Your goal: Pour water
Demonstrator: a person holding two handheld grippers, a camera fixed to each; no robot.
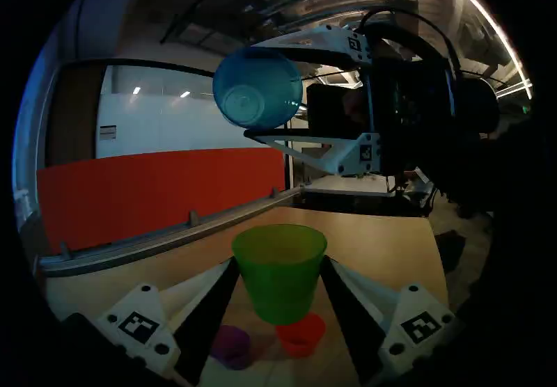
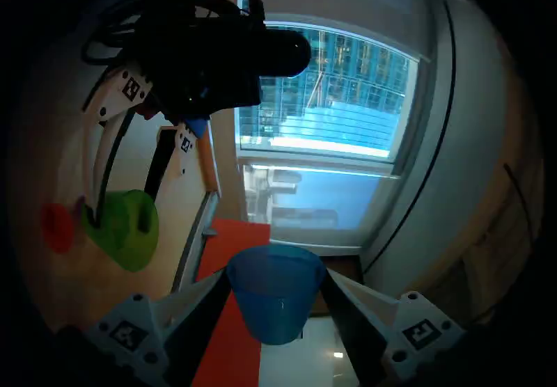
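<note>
Left gripper view: the left gripper [image 1: 278, 267] is clamped on the green cup [image 1: 280, 291], both fingers against its sides. Just past the green cup, an orange cup [image 1: 301, 335] and a purple cup [image 1: 232, 345] sit on the bench [image 1: 390, 241]. Above the green cup, the right gripper [image 1: 250, 89] grips the blue cup [image 1: 259, 84], which is tipped sideways.

Bare tabletop [image 1: 376, 241] beyond the green cup [image 1: 280, 275]; orange cup [image 1: 301, 335] and purple cup [image 1: 232, 345] close beneath it.

No legible word, number or brand anywhere. Closest to it: black-and-white square marker tags [image 1: 136, 326] on the white fingers [image 1: 174, 296] (patterns, not letters), and a small notice [image 1: 106, 133] on the glass wall [image 1: 174, 122], too small to read.
</note>
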